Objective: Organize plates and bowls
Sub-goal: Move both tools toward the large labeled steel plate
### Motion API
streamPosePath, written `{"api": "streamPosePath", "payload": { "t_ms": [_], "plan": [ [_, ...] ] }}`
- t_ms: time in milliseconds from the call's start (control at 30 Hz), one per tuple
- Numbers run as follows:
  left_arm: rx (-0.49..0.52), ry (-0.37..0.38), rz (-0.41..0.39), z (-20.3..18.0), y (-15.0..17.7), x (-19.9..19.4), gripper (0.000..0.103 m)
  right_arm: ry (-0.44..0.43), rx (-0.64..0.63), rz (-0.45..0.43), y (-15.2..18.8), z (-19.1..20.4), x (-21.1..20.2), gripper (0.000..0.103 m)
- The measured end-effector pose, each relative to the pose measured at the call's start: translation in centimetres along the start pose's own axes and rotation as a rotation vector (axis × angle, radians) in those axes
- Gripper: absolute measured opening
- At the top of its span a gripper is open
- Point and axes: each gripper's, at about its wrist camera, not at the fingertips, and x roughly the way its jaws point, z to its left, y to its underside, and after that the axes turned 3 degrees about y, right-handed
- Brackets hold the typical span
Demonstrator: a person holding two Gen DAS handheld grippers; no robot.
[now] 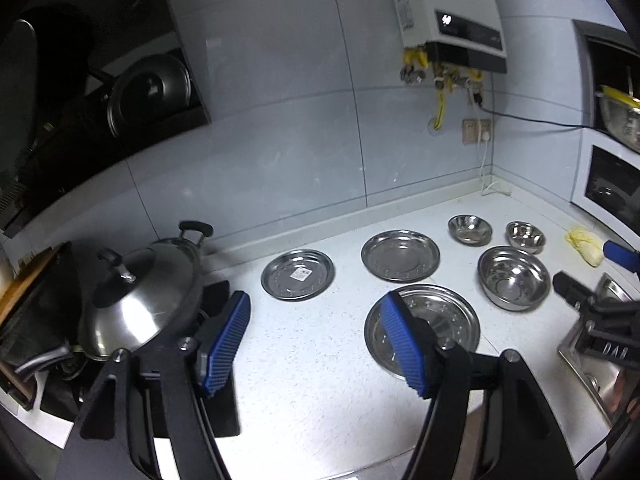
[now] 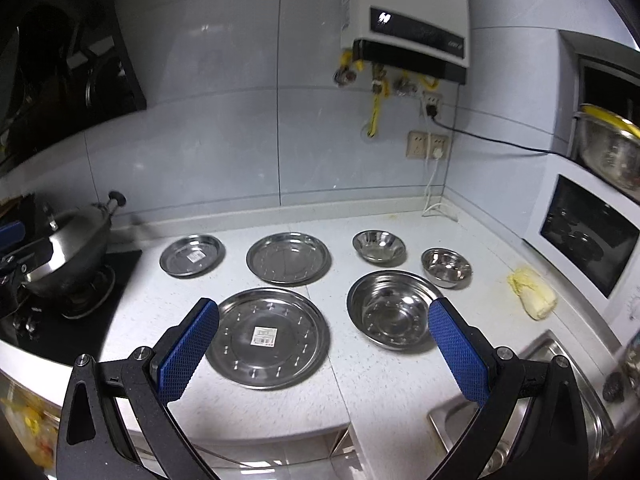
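Both grippers above a white speckled countertop point(image 2: 280, 408), nothing between the blue ribbed pads. Left gripper point(image 1: 320, 344) spread wide, hovering over the near edge, one pad overlapping the view of the largest round steel plate point(image 1: 448, 320). Right gripper point(image 2: 324, 344) likewise spread wide, framing that same large plate point(image 2: 268, 338) and the big shiny steel bowl point(image 2: 394, 310) just beside it. Behind these, a row along the grey tiled wall: small flat steel plate with a paper sticker point(image 2: 192, 255), medium steel plate point(image 2: 289, 258), small steel bowl point(image 2: 379, 245), and another small steel bowl point(image 2: 446, 267) slightly nearer. All six pieces separate, none stacked, none touching. To the left, a lidded steel wok point(image 1: 140, 300) on a black gas hob point(image 2: 60, 320). To the right, a pale yellow-white cabbage point(image 2: 532, 292) near a steel sink point(image 2: 560, 420). White wall-mounted water heater point(image 2: 404, 12) above.
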Motion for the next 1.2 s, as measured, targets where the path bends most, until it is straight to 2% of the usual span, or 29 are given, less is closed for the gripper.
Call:
{"api": "streamPosePath", "payload": {
  "t_ms": [167, 300, 400, 600, 733, 900, 1200],
  "plan": [
    [-0.04, -0.026, 0.1, -1.9, -0.2, 7.1, 0.067, -0.04, -0.063, 0.059, 0.3, 0.8, 6.8, 0.102],
    [-0.054, -0.044, 0.175, -2.7, 0.4, 12.0, 0.067, -0.082, -0.115, 0.152, 1.8, 2.1, 12.6, 0.102],
    [-0.058, -0.042, 0.267, -3.3, 1.4, 16.0, 0.067, -0.105, -0.135, 0.222, 3.0, 3.2, 16.0, 0.102],
    [-0.017, 0.01, 0.381, -3.7, 3.0, 21.7, 0.067, -0.174, -0.109, 0.359, 5.5, 5.1, 20.7, 0.102],
    [-0.013, 0.079, 0.459, -3.7, 3.8, 25.6, 0.067, -0.166, -0.055, 0.451, 6.5, 5.6, 23.1, 0.102],
    [0.029, 0.165, 0.529, -4.4, 4.5, 29.3, 0.067, -0.111, 0.028, 0.501, 7.3, 5.0, 24.7, 0.102],
    [0.041, 0.235, 0.618, -5.8, 5.6, 32.6, 0.066, -0.025, 0.169, 0.594, 8.9, 3.1, 26.9, 0.102]
  ]
}}
